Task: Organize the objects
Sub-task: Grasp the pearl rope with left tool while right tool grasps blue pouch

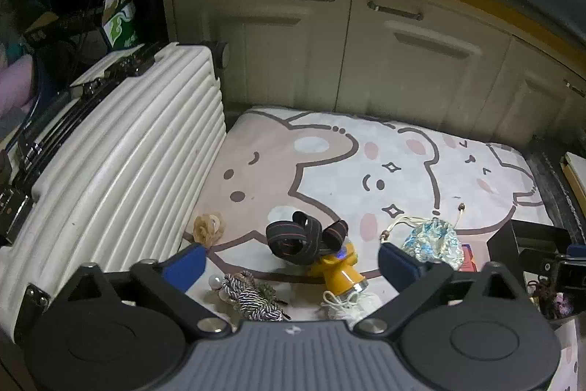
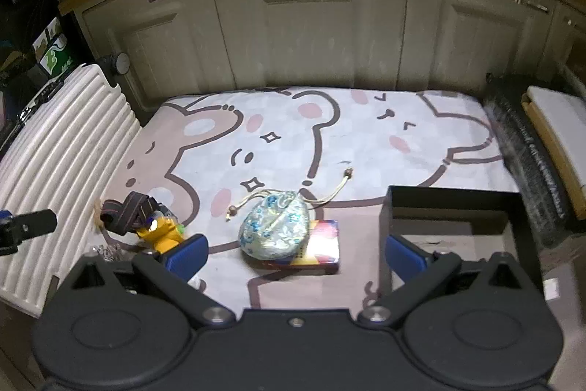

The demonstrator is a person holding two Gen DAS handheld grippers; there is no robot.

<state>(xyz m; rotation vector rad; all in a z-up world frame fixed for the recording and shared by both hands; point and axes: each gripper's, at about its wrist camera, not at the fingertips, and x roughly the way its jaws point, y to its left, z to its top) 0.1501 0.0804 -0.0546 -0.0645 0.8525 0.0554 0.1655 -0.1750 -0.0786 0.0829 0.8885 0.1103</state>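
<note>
A yellow headlamp point(image 1: 338, 268) with a black elastic strap point(image 1: 300, 237) lies on the cartoon mat point(image 1: 329, 156); it also shows in the right wrist view point(image 2: 161, 229). A blue-white drawstring pouch point(image 2: 274, 229) rests on a colourful flat box point(image 2: 322, 246); the pouch also shows in the left wrist view point(image 1: 434, 240). A striped cord bundle point(image 1: 252, 295), a white cord point(image 1: 348, 303) and a tan trinket point(image 1: 207, 226) lie near my left gripper point(image 1: 289, 262), which is open and empty above them. My right gripper point(image 2: 296, 253) is open and empty, just in front of the pouch.
A white ribbed suitcase point(image 1: 121, 178) lies along the mat's left edge. A black open box point(image 2: 454, 226) stands at the mat's right, partly behind my right finger. Cream cabinet doors point(image 2: 311, 35) close off the back. A dark roll point(image 2: 527, 171) and a flat white box point(image 2: 560, 131) lie at the right.
</note>
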